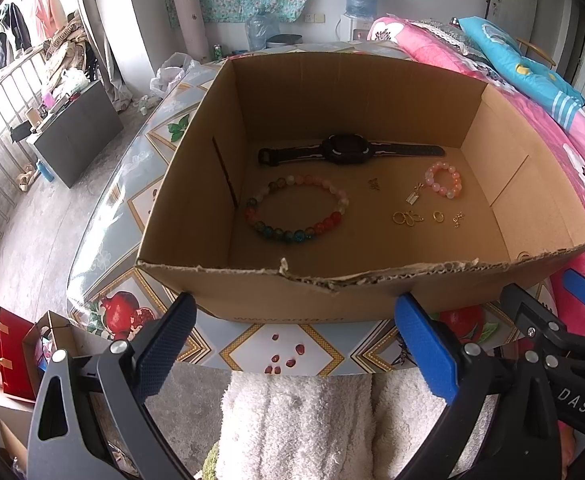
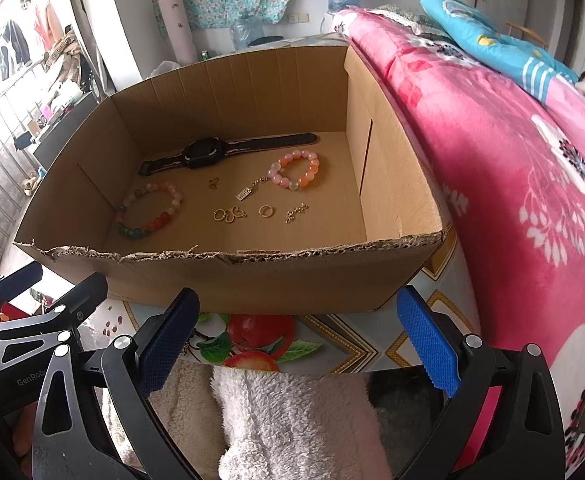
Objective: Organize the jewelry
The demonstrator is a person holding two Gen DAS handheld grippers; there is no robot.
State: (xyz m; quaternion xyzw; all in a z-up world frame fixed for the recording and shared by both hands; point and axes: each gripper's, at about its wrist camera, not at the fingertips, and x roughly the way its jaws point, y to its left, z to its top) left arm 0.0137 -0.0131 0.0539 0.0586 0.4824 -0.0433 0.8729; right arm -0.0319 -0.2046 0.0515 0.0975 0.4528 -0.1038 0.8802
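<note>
An open cardboard box (image 1: 252,280) (image 2: 252,276) stands on a patterned table. Inside lie a black watch (image 1: 346,150) (image 2: 206,153), a large multicoloured bead bracelet (image 1: 296,210) (image 2: 150,210), a small pink bead bracelet (image 1: 444,179) (image 2: 296,170), gold rings (image 1: 408,217) (image 2: 228,214), a single gold ring (image 2: 265,211), a silver charm (image 1: 412,198) (image 2: 243,194) and small gold pieces (image 1: 373,184) (image 2: 295,213). My left gripper (image 1: 292,308) is open, in front of the box's near wall. My right gripper (image 2: 298,304) is open too, also outside the box.
The table (image 1: 284,352) carries a fruit-print cover. A pink floral quilt (image 2: 512,160) lies close on the right. White fluffy fabric (image 1: 292,420) (image 2: 292,420) lies below both grippers. A red bag (image 1: 12,356) sits low left, and a dark cabinet (image 1: 80,132) stands on the floor.
</note>
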